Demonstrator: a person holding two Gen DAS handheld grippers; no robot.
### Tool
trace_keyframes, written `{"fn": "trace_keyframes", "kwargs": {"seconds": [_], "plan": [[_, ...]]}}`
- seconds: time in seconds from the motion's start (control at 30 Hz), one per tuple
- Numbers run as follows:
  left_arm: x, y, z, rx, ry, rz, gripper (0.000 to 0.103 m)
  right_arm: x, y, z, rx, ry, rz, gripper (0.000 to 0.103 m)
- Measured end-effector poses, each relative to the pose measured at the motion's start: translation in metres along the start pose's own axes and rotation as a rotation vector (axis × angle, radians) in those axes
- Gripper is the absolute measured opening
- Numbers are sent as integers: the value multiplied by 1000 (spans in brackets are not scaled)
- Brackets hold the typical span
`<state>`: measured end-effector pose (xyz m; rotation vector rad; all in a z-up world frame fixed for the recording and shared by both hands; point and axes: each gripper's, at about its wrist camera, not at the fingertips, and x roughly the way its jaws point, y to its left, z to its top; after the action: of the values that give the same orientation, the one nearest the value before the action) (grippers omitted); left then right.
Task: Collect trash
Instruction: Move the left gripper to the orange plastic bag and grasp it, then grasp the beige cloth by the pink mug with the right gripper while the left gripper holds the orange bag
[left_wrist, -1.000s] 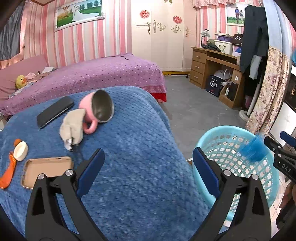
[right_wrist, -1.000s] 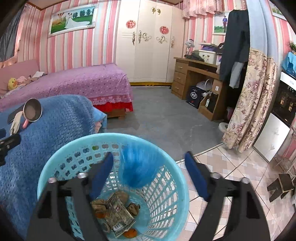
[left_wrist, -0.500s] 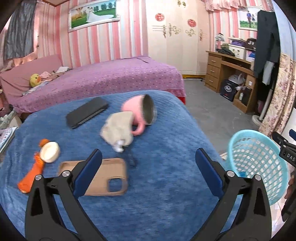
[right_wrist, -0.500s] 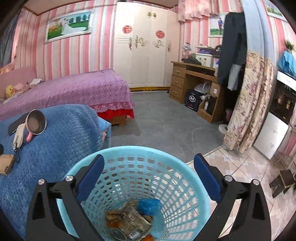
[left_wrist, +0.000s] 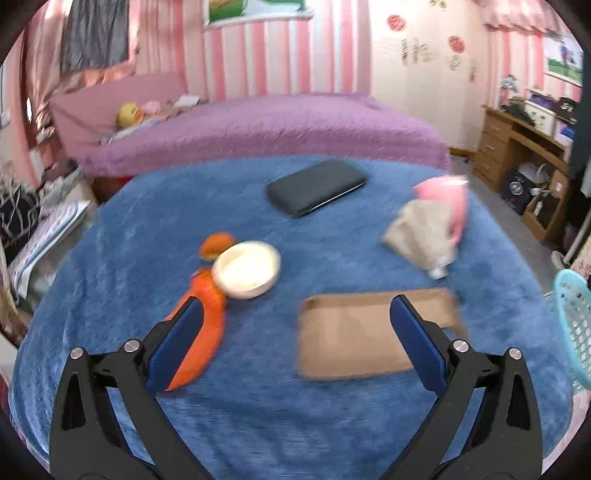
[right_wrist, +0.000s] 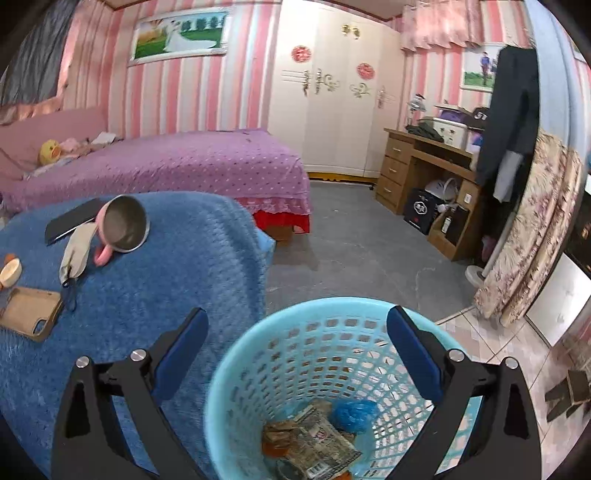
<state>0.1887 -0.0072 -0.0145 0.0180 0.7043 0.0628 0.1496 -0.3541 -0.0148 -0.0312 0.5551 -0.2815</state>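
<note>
You are hovering your left gripper (left_wrist: 293, 334) over the blue blanket (left_wrist: 122, 229) with its jaws spread wide and nothing between them, and the likeliest trash, the orange wrapper (left_wrist: 201, 325) with the small white lid (left_wrist: 246, 269) touching its upper end, is lying just under the left finger. Judging from this, you are lining up a pick: centre the wrapper between the fingers, keeping clear of the tan phone case (left_wrist: 369, 334). Your right gripper (right_wrist: 297, 360) is waiting wide and empty above the blue basket (right_wrist: 280, 328), where the collected scraps are lying.
</note>
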Motion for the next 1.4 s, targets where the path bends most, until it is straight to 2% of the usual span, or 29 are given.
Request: {"fn": "trace_keyframes", "kwargs": {"seconds": [0.13, 0.3, 0.47, 0.57, 0.67, 0.73, 0.87, 1.03, 1.1, 1.2, 1.4], "plan": [[21, 35, -10, 3, 41, 86, 97, 4, 17, -1, -24, 17, -1, 95], [28, 63, -19, -5, 71, 89, 97, 7, 34, -2, -25, 31, 7, 95], [43, 83, -24, -46, 132, 46, 97, 7, 51, -3, -41, 33, -5, 95], [53, 88, -27, -46, 165, 67, 97, 6, 61, -4, -36, 31, 8, 95], [56, 93, -28, -65, 179, 33, 87, 7, 72, -6, -58, 38, 21, 95], [58, 96, -27, -62, 182, 18, 75, 8, 81, -7, -95, 42, 13, 95], [57, 106, -26, -72, 184, -15, 59, 6, 96, -10, -142, 44, 14, 95], [56, 122, -24, -90, 188, -64, 23, 3, 111, -10, -150, 49, 43, 95], [55, 128, -23, -100, 188, -81, 13, 0, 120, -11, -166, 49, 56, 95], [50, 135, -21, -116, 176, -84, 8, -5, 133, -12, -179, 47, 83, 95], [34, 136, -14, -79, 113, -48, 6, -10, 160, -7, -184, 57, 169, 95]]}}
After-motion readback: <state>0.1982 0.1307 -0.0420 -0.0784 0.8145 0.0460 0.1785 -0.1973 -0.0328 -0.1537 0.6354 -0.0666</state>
